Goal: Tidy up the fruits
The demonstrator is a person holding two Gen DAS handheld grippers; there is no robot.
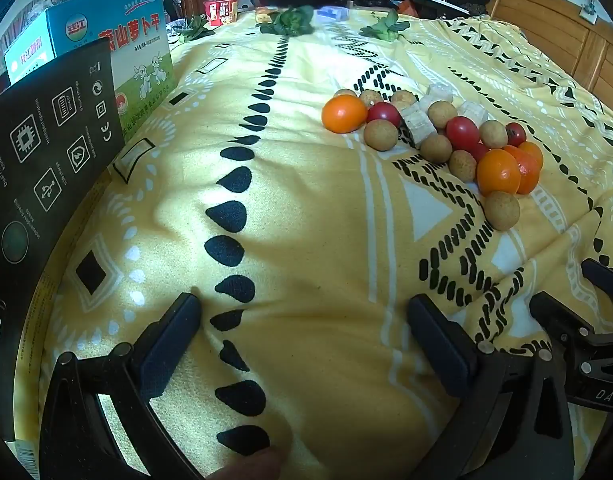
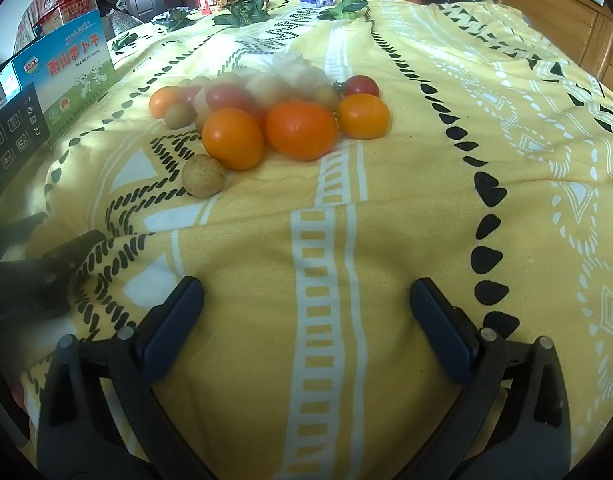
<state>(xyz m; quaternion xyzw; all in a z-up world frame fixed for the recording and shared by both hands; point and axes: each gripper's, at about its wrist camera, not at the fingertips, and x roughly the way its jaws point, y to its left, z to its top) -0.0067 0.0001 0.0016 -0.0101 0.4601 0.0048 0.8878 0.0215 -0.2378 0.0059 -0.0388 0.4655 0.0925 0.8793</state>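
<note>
A mixed pile of fruit lies on the yellow patterned cloth [image 1: 306,208]: orange fruits [image 1: 343,113] [image 2: 301,129], red cherry tomatoes [image 1: 462,132] [image 2: 361,86], brown longans [image 1: 502,210] [image 2: 203,175] and pale cut banana pieces [image 1: 418,124]. My left gripper [image 1: 304,312] is open and empty, low over the cloth, with the pile ahead to the right. My right gripper [image 2: 306,300] is open and empty, with the pile ahead to the left. The right gripper's fingers [image 1: 562,320] show at the right edge of the left wrist view.
A black box [image 1: 46,152] and a blue-green carton [image 1: 134,48] stand at the left edge. Leafy greens [image 1: 294,20] [image 2: 242,12], a red noodle cup [image 1: 221,10] and clutter lie at the far end. A wooden headboard [image 1: 566,36] runs along the right.
</note>
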